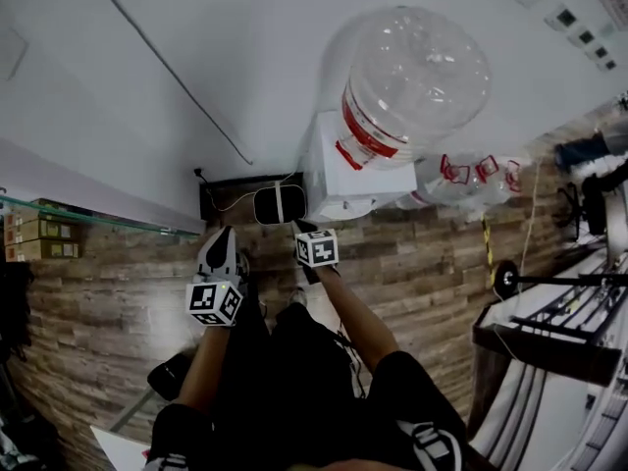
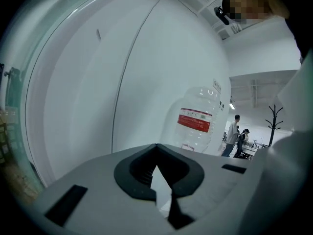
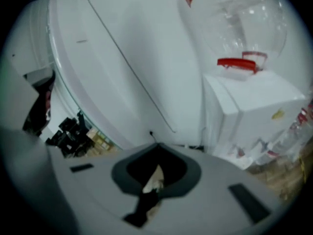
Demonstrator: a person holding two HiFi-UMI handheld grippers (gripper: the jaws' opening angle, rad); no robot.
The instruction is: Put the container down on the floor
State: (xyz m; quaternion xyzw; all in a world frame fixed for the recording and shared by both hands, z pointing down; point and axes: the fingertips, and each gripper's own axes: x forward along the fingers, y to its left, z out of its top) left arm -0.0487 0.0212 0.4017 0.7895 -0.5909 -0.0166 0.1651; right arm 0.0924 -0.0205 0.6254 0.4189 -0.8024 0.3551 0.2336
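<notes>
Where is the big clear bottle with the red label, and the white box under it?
Big clear plastic bottle with red label (image 1: 422, 72): head view, on its round clear body.
White box under it (image 1: 334, 184): head view, on its flat white side.

Even, bright indoor light on the white wall (image 1: 245, 57); glints on the clear container (image 1: 417, 77); fisheye-dark corners; right gripper view blurred.

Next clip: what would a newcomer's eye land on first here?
A large clear plastic water bottle with a red label stands neck-down on a white box-shaped dispenser against the white wall. Before it, the left gripper and right gripper hover over the wood-plank floor, jaws together.
</notes>
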